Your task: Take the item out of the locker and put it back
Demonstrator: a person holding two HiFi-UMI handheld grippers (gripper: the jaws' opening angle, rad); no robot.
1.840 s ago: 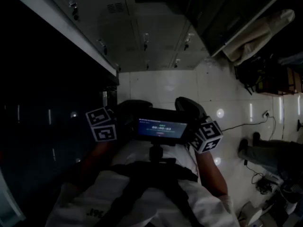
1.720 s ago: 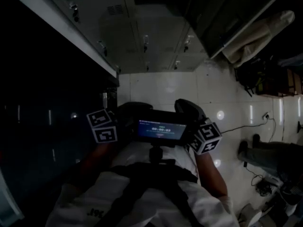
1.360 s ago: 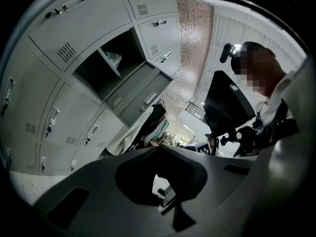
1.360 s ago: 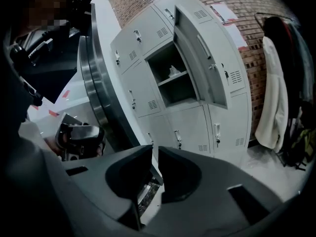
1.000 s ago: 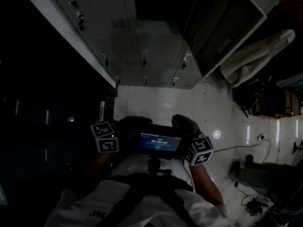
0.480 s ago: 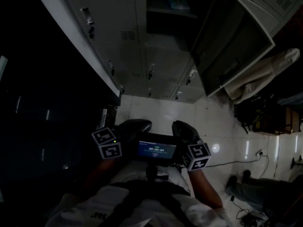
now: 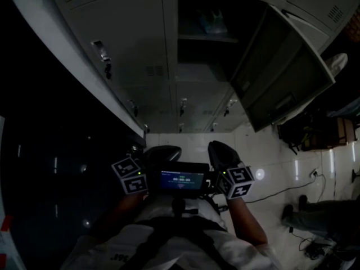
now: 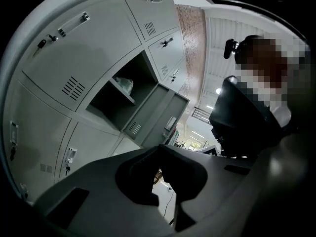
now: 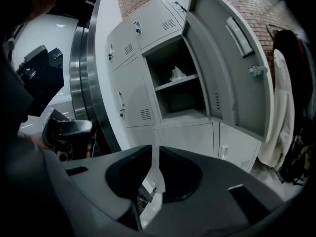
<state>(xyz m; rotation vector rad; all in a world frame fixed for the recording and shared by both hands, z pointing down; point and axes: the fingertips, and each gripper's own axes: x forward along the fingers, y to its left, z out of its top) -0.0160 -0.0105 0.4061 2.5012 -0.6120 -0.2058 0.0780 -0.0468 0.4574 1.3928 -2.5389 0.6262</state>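
The locker (image 7: 170,66) stands open ahead of us, its door (image 7: 281,77) swung out on the locker's right side. We see two risks: the right tongs (image 9: 153,152) could clip that door going in, and a low jaw could catch the edge of the shelf (image 7: 208,38) inside. The left tongs (image 8: 159,149) have their tips together and are empty. The right tongs show only a thin slit and are also empty. Unless they widen, they may shove the item (image 9: 177,74) toward the locker's back. The item, seemingly a pale crumpled bag, lies on that shelf, well apart from both tongs, which hang low before the locker.
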